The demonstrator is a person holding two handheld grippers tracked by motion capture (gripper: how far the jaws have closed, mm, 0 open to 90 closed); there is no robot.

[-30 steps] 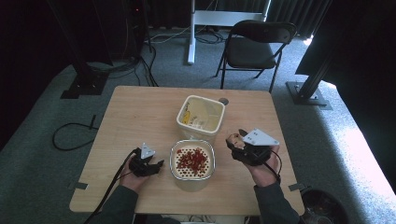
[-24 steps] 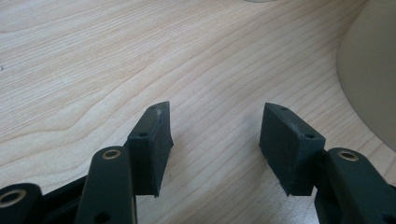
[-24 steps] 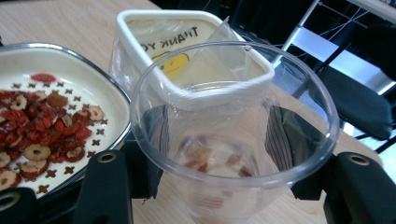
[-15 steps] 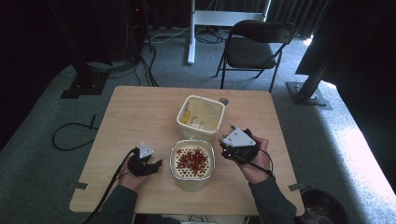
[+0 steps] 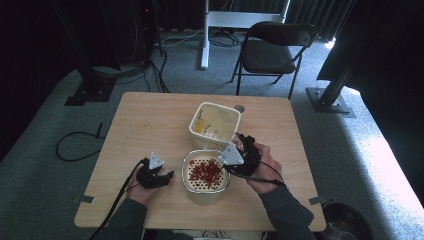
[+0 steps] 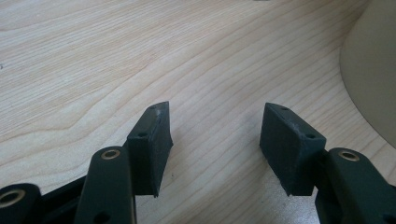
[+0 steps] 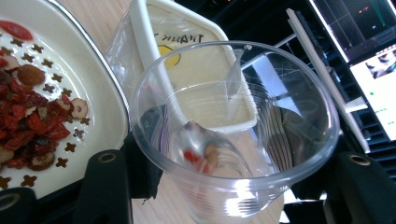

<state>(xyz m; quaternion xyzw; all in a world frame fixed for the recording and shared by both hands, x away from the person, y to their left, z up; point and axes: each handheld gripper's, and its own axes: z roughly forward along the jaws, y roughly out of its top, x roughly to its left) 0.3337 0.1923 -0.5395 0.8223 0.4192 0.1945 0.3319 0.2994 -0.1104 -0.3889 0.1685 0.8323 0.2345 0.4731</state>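
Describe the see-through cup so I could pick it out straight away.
Start at the wooden table. Near its front edge sits a cream strainer bowl of red dried fruit, and just right of it the right tool grips the clear plastic cup. Unlike the two opaque cream containers beside it, it is transparent, with only a few bits at its bottom.

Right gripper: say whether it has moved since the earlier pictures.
Yes. The right gripper, holding a clear cup, has shifted left, toward the strainer bowl and tub.

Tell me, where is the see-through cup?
The clear cup sits between the right gripper's fingers, in the right gripper view, beside the strainer bowl of red berries.
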